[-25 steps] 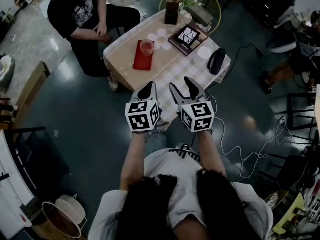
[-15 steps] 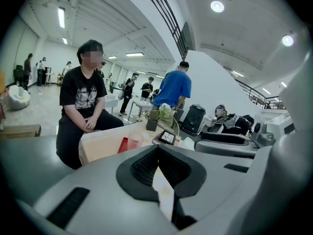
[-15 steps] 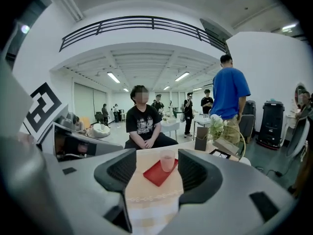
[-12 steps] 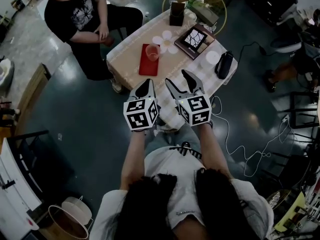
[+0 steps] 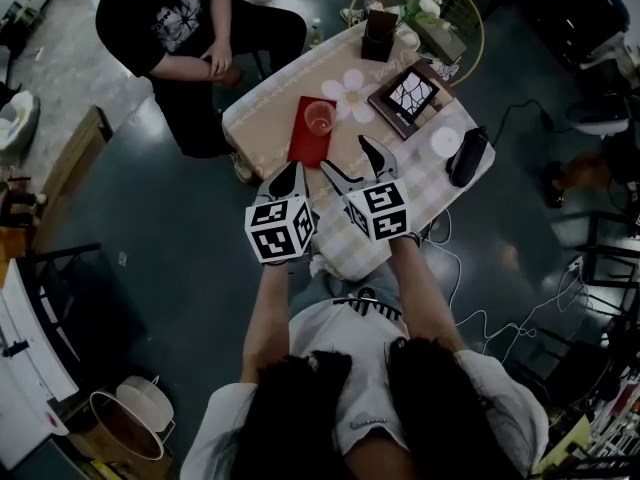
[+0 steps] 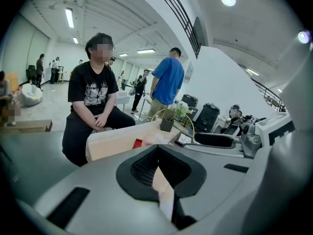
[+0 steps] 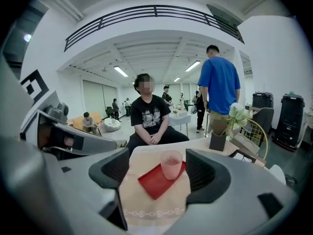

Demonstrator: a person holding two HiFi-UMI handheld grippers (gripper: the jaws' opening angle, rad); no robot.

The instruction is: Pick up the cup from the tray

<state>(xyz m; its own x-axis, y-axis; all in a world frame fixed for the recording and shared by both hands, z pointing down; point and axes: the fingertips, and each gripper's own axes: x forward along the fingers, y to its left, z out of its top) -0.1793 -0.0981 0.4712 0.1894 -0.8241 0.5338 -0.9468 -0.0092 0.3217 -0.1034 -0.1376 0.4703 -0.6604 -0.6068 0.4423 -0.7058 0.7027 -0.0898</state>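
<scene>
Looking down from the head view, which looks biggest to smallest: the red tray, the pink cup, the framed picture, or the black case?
1. framed picture and red tray: too alike in area to rank.
2. black case.
3. pink cup: smallest, standing on the tray.

The left tongs (image 6: pixel 157 151) are hiding most of the red tray (image 6: pixel 138 143) in the left gripper view; the head view's edge is cropping the head of the seated person (image 5: pixel 170 18).
</scene>
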